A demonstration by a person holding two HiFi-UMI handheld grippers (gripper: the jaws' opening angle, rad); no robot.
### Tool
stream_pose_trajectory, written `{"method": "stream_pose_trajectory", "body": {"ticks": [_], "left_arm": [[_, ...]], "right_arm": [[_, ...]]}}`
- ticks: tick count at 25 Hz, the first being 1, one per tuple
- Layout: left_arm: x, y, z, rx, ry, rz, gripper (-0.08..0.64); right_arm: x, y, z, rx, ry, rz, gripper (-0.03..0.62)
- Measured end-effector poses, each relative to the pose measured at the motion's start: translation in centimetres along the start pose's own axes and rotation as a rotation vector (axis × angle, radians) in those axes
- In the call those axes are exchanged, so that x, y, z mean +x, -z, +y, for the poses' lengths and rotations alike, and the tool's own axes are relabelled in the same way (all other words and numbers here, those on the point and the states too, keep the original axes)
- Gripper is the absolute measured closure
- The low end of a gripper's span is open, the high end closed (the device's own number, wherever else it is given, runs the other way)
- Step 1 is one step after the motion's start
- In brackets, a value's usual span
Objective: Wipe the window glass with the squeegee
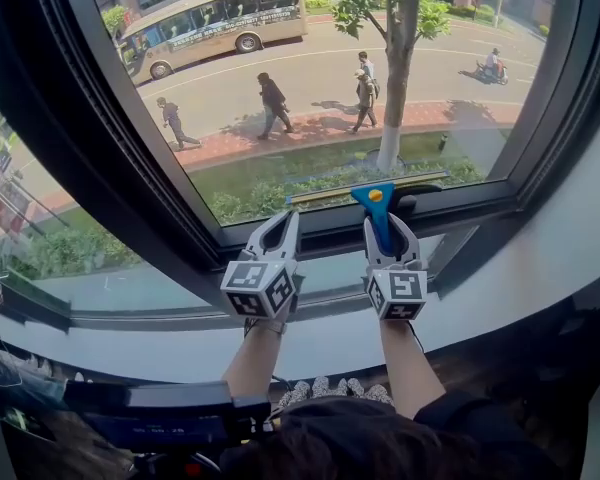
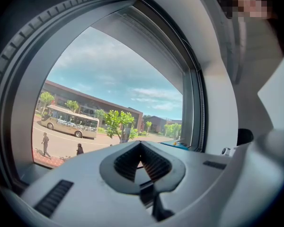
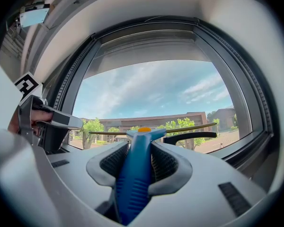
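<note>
Squeegee (image 1: 377, 200) gripped in right claw (image 1: 387, 226), left claw (image 1: 284, 220) closed

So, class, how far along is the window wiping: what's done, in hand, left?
Done: the squeegee is clamped by its blue handle in the right gripper. In hand: its blade lies along the window glass bottom edge. Left: nothing shows which glass is wiped; the left gripper is shut, empty.
</note>
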State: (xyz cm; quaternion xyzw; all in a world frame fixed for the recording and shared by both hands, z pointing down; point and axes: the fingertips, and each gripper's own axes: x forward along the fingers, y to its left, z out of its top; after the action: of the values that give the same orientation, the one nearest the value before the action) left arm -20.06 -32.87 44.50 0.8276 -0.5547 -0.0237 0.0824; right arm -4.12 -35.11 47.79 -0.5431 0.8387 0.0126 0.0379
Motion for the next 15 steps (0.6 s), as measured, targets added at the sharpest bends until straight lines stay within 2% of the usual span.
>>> {"method": "stream_pose_trajectory", "body": {"ticks": [11, 15], "left_arm": [[-0.20, 0.56, -0.20, -0.003, -0.026, -0.002, 0.565], [-0.29, 0.23, -0.11, -0.001, -0.045, -0.015, 0.565]], "right_arm": [[0.22, 0.92, 0.07, 0.084, -0.013, 0.094, 0.451], [0.37, 0.41, -0.04, 0.107, -0.040, 0.052, 0.451]]}}
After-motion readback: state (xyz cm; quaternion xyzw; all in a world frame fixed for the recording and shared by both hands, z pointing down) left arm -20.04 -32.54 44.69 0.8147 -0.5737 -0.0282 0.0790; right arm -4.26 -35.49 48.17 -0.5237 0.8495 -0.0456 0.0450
